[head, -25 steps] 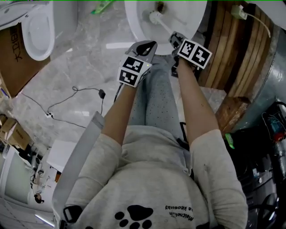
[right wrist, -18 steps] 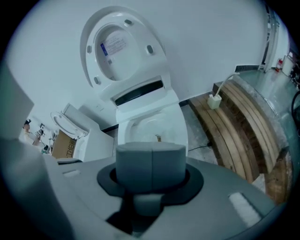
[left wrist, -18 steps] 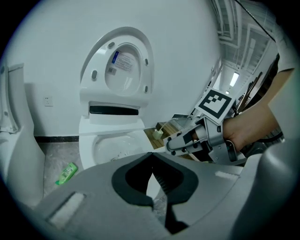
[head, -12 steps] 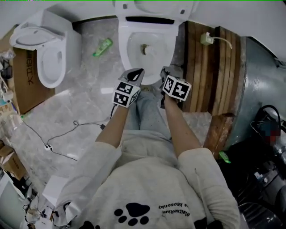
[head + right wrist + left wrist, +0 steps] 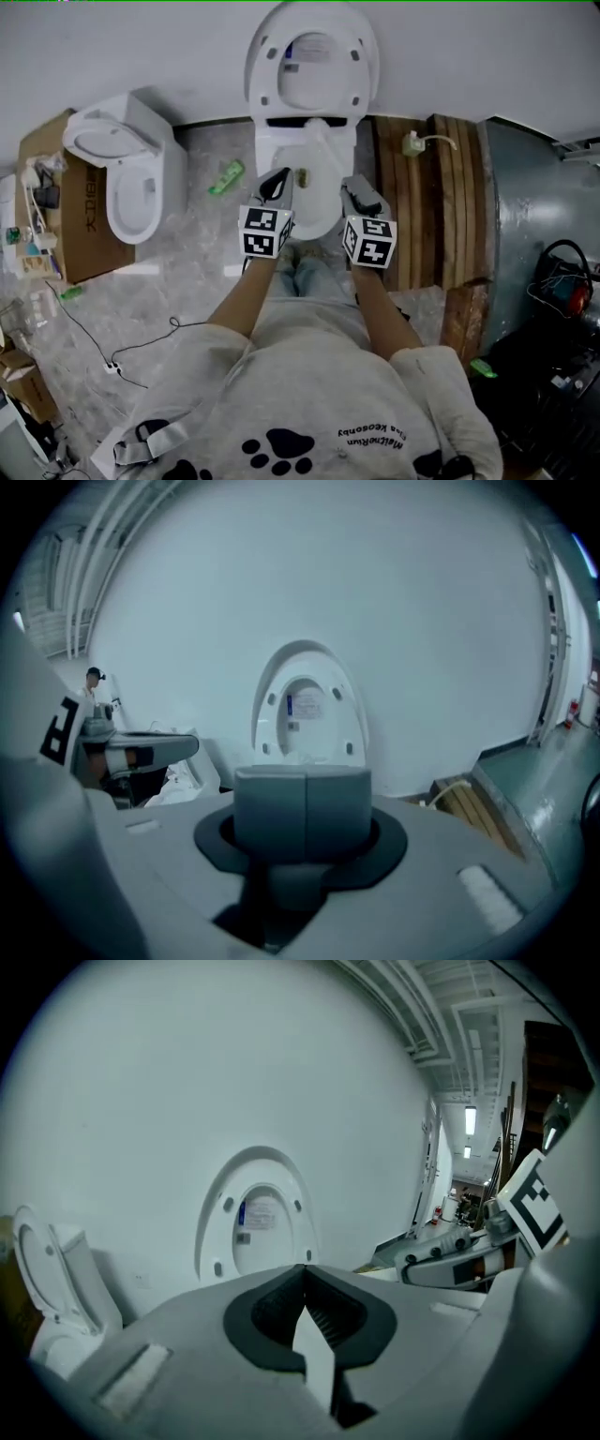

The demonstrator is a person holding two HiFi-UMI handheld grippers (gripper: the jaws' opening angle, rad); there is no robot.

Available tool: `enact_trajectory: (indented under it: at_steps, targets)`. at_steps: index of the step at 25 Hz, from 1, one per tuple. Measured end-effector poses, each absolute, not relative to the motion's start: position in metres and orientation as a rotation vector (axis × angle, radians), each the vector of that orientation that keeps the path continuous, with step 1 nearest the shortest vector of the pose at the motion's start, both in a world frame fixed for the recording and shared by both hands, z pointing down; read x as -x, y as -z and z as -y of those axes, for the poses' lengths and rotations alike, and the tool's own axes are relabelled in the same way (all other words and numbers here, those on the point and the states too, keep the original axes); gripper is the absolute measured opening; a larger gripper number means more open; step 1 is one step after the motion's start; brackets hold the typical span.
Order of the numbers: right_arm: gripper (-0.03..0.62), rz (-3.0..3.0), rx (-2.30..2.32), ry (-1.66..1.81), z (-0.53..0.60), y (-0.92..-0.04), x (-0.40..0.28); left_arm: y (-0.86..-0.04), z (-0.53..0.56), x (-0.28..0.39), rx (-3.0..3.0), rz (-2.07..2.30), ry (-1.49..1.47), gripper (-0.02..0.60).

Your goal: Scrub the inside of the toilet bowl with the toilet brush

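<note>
The toilet bowl (image 5: pixel 317 217) sits at 12 o'clock in the head view, against the white wall (image 5: pixel 141 47), its seat and lid (image 5: pixel 312 61) raised upright; the left gripper (image 5: pixel 279 180) hovers over the bowl's 9 o'clock rim and the right gripper (image 5: pixel 356 187) over its 3 o'clock rim, each with jaws pressed together on nothing; a second toilet (image 5: pixel 131 183) stands at 10 o'clock, wooden planks (image 5: pixel 422 206) at 2 o'clock, a small green object (image 5: pixel 225 176) between the toilets

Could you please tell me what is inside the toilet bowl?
A brownish spot and, at the back, a pale shape, perhaps the brush; the left gripper and right gripper hide the front.
</note>
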State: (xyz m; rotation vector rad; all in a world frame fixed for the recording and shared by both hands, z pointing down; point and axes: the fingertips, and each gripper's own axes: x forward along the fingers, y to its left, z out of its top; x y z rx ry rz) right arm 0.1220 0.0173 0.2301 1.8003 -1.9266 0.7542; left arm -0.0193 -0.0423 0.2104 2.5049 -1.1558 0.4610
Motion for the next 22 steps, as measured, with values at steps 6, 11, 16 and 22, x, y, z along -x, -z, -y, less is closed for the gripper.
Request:
enact_trajectory:
  at_steps: [6, 11, 16, 22]
  targets:
    - [0.153, 2.068, -1.818, -0.287, 0.004, -0.128, -0.118, -0.121, 0.06, 0.012, -2.631, 1.279, -0.298, -0.002]
    - [0.153, 2.133, -1.853, 0.002, 0.02, -0.051, -0.112, -0.063, 0.064, 0.012, -2.695, 1.355, -0.172, -0.002]
    - [0.153, 2.177, -1.941, 0.088, 0.029, -0.006, -0.12, -0.014, 0.058, 0.01, -2.799, 1.42, -0.073, -0.002]
    - [0.153, 2.169, -1.983, 0.137, 0.028, 0.008, -0.13, 0.024, 0.052, 0.004, -2.87, 1.453, 0.037, -0.002]
